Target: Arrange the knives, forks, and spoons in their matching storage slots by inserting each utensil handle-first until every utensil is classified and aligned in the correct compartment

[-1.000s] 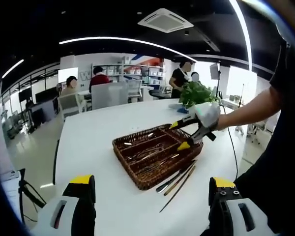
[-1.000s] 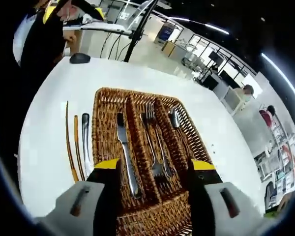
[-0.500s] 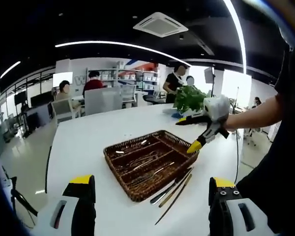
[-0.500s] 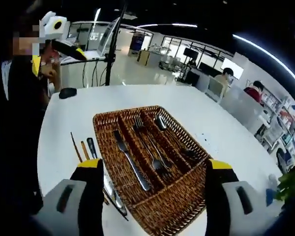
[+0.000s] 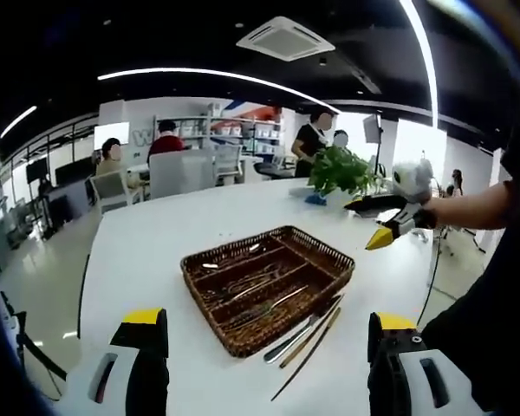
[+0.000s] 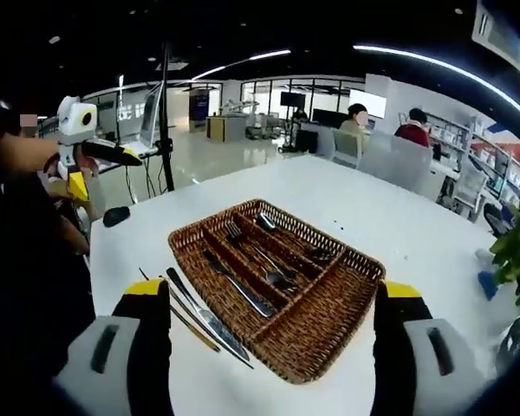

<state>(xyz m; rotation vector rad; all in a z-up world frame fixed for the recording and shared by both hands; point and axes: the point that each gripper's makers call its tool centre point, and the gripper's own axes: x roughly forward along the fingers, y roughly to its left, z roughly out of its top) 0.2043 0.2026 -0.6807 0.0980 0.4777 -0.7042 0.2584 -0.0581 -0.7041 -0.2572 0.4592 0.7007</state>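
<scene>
A brown wicker tray (image 5: 329,257) (image 6: 316,347) with three long compartments sits on the white table. It holds a knife (image 6: 238,295), forks (image 6: 256,256) and spoons (image 6: 316,254), one kind per compartment. Beside the tray lie a knife (image 6: 210,322) (image 5: 288,340) and thin wooden chopsticks (image 6: 184,322) (image 5: 308,347). My left gripper (image 5: 264,329) is open, well back from the tray, with nothing between its jaws. My right gripper (image 6: 273,303) is open too, raised above the table; it also appears as the right gripper (image 5: 381,225) at the right in the left gripper view. The left gripper (image 6: 100,152) shows at the left.
A potted plant (image 5: 342,169) stands at the table's far side. A dark mouse (image 6: 115,216) lies near one table corner, by a stand pole (image 6: 165,121). Chairs and several people are in the office beyond. White tabletop (image 5: 156,251) surrounds the tray.
The right gripper has lifted away from over the tray and pulled back; its jaws have spread wider. The left gripper's view shifted only slightly.
</scene>
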